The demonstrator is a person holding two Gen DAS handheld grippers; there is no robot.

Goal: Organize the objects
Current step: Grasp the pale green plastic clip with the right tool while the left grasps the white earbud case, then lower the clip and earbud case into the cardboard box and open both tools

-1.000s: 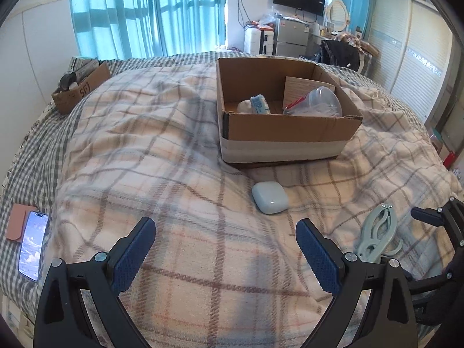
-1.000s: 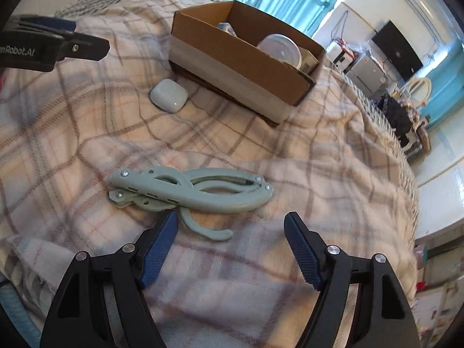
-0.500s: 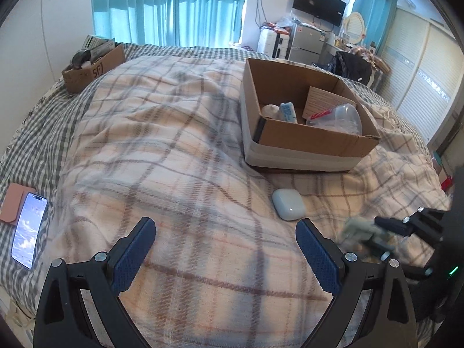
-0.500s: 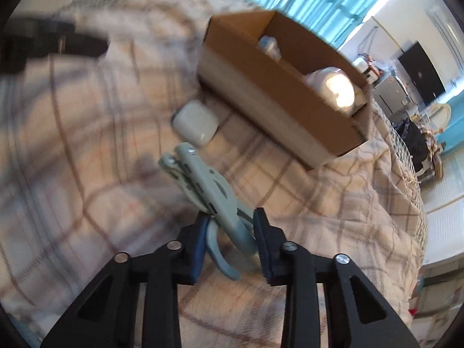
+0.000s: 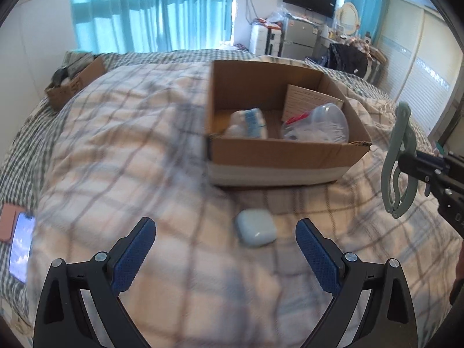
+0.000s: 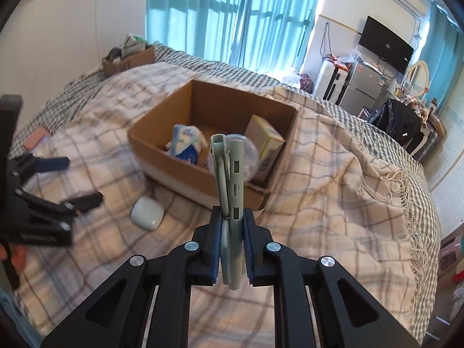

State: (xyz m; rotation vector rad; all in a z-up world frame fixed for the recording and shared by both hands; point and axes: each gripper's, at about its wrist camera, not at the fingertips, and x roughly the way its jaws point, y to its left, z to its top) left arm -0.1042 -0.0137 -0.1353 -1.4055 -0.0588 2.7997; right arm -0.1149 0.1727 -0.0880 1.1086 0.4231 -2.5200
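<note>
Daylight through blue curtains falls on a bed [image 5: 116, 150] under a plaid blanket, the largest thing in view. Near its middle sits 1 open box [image 5: 278, 153] holding a clear tub, a blue-and-white packet and a card carton. Well apart, at the far edge, is a smaller box [image 6: 130, 58]; a phone [image 5: 20, 249] lies at the bed's left edge.

Closed on a pale green clip [image 6: 230, 174], the right hand-held gripper [image 6: 232, 246] holds it upright in the air just short of the box, pads clamped across the handle end. The clip looks light, stiff plastic with 2 sprung handles, so I judge a grip across the flat sides holds best; the smooth surface could slip.

Spread wide and holding nothing, the left hand-held gripper [image 5: 226, 249] hovers over a small white case [image 5: 255, 227] lying on the blanket just before the box. Rounded and glossy, it probably wants a squeeze across its short sides.
</note>
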